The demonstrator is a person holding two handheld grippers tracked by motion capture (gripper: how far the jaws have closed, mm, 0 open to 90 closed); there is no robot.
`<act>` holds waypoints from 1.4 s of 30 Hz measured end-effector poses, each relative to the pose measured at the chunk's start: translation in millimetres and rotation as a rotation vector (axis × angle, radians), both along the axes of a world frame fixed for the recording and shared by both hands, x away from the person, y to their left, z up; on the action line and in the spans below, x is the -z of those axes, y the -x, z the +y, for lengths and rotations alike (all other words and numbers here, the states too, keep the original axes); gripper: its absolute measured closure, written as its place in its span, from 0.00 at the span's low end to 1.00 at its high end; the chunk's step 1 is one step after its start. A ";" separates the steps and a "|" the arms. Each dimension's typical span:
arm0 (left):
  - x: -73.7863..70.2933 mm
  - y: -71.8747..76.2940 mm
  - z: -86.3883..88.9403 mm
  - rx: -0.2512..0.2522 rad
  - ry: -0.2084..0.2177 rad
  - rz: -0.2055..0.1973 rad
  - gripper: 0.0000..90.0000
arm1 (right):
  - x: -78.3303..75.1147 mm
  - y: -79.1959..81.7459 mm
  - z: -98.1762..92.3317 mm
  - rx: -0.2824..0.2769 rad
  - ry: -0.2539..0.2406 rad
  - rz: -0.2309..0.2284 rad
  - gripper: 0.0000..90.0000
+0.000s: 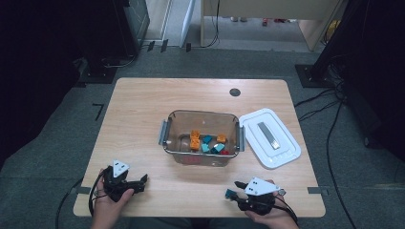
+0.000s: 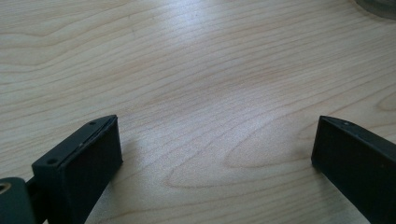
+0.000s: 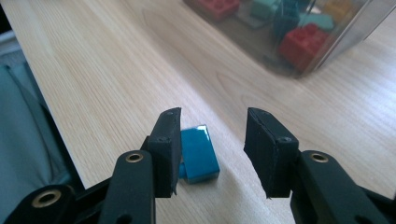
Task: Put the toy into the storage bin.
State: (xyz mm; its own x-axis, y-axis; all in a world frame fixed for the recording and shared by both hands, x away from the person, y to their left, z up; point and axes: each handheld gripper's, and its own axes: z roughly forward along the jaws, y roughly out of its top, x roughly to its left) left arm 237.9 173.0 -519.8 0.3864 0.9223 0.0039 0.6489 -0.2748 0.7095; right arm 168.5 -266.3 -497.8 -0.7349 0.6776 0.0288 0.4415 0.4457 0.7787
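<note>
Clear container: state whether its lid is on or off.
Off. The clear container stands open-topped, bricks visible inside; the white lid lies flat on the table beside it.

No readable text, label, brand, number or sign on any surface in view.

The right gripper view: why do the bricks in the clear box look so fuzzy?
Right gripper view: focus is near, so the blue brick is crisp, while the clear box behind is soft, its wall hazing the bricks. High view: the table's surroundings are dark.
</note>
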 end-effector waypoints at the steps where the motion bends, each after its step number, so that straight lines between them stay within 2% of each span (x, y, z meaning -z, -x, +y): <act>1: 0.0 0.0 0.0 0.000 0.000 0.000 0.02 | 1.4 -0.3 0.4 -0.001 0.007 0.003 0.64; 9: 0.0 0.0 0.0 0.000 0.000 0.000 0.02 | 8.1 -1.6 0.8 -0.007 0.022 0.026 0.64; 13: 0.0 0.0 0.0 0.000 0.000 0.000 0.02 | 11.0 -1.3 2.3 -0.015 0.047 0.020 0.65; 23: 0.0 0.0 0.0 0.000 0.000 0.000 0.02 | 15.0 -1.6 3.3 -0.030 0.066 0.037 0.71; 36: 0.0 0.0 0.0 0.000 0.000 0.000 0.02 | 14.7 -4.8 0.1 -0.021 0.050 0.061 0.76; 42: 0.0 0.0 0.0 0.000 0.000 0.000 0.02 | 11.9 -5.0 -0.6 -0.016 0.040 0.052 0.76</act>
